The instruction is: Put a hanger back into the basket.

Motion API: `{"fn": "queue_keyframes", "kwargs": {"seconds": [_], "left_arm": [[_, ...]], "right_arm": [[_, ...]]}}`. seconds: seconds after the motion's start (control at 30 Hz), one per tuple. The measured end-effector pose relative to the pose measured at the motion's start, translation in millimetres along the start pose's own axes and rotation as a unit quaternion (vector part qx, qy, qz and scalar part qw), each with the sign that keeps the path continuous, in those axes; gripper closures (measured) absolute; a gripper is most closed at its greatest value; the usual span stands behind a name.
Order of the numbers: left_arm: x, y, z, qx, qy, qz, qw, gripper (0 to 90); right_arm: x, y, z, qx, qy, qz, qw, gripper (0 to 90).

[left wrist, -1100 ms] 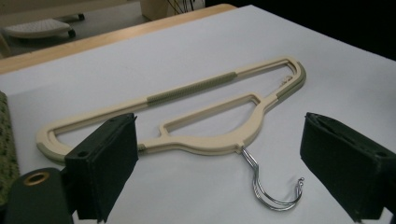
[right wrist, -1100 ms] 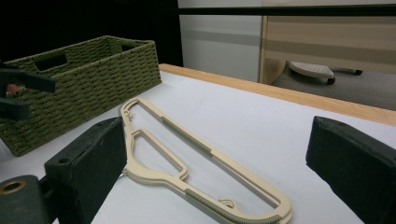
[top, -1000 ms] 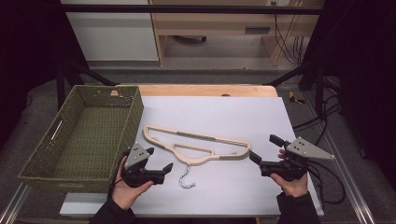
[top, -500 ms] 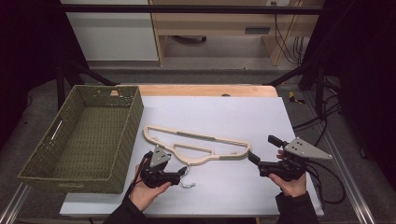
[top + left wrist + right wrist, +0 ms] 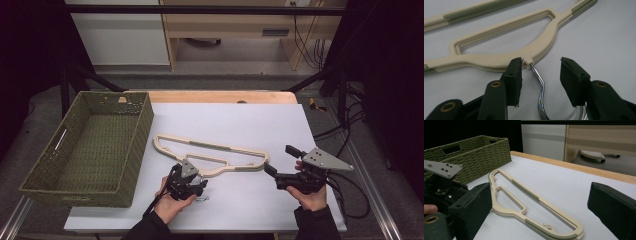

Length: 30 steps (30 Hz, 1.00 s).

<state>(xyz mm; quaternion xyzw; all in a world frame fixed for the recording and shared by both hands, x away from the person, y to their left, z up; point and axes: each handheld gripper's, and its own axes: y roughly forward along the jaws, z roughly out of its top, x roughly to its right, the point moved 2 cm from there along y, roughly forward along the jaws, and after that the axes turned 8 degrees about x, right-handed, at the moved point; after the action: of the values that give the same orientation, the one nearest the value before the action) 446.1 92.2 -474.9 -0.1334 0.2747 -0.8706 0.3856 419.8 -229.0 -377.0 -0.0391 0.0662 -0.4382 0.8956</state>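
Note:
A cream plastic hanger (image 5: 220, 146) with grey-green grip strips lies flat on the white table, its chrome hook (image 5: 202, 198) pointing toward the near edge. My left gripper (image 5: 196, 176) sits low over the hanger's neck. In the left gripper view the hook (image 5: 541, 82) runs between the left gripper's (image 5: 541, 65) jaws, which have just been closing and touch it with neither pad. The hanger's body (image 5: 499, 60) lies just beyond the tips. My right gripper (image 5: 280, 160) rests open by the hanger's right end, and nothing sits between the right gripper's (image 5: 540, 192) jaws there.
An olive woven basket (image 5: 140, 135) stands empty at the table's left, close to the hanger's left end. The table's wooden far edge (image 5: 220, 96) runs behind. In the right gripper view the basket (image 5: 474, 147) rises behind the left gripper (image 5: 441, 182).
My left gripper moved right along the near edge and down to the hanger's hook, with its jaws narrowing around it. The right gripper and the hanger stayed put.

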Motion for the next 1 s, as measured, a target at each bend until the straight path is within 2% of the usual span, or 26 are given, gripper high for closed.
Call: {"fn": "queue_keyframes", "kwargs": {"seconds": [0.07,0.23,0.4,0.47,0.6,0.63,0.8,0.93,1.0], "left_arm": [[-0.3,3.8,-2.4,-0.008,0.000,0.004,1.0000,58.0],[-0.8,9.3,-5.8,-0.014,-0.014,0.010,0.9998,65.0],[-0.4,11.9,-7.8,-0.020,-0.027,0.008,0.9994,74.8],[0.0,12.7,-8.2,-0.023,-0.023,0.016,0.9993,75.8],[0.6,12.5,-7.7,-0.020,-0.037,0.021,0.9989,78.4],[0.5,11.7,-7.5,-0.022,-0.029,0.023,0.9991,78.4],[3.5,10.0,-5.8,-0.021,-0.017,0.036,0.9990,80.6],[5.0,7.8,-4.2,-0.017,-0.021,0.042,0.9988,81.8],[4.1,5.2,-2.8,-0.020,-0.015,0.046,0.9986,82.1]], "right_arm": [[-0.5,0.3,-0.5,-0.002,0.000,0.001,1.0000,6.0],[-0.8,1.6,-1.2,-0.005,-0.001,0.002,1.0000,6.0],[-1.8,4.3,-2.8,-0.008,-0.001,0.003,1.0000,6.1],[-2.2,4.6,-3.1,-0.009,0.000,0.004,1.0000,6.1],[-4.2,7.9,-5.2,-0.013,0.001,0.006,0.9999,6.2],[-4.2,7.9,-5.2,-0.013,0.001,0.006,0.9999,6.2],[-9.6,18.7,-12.1,-0.029,-0.002,0.015,0.9995,6.7],[-16.2,29.9,-19.6,-0.045,-0.009,0.022,0.9987,7.2],[-17.7,32.6,-21.4,-0.051,-0.015,0.026,0.9983,7.3]]}}
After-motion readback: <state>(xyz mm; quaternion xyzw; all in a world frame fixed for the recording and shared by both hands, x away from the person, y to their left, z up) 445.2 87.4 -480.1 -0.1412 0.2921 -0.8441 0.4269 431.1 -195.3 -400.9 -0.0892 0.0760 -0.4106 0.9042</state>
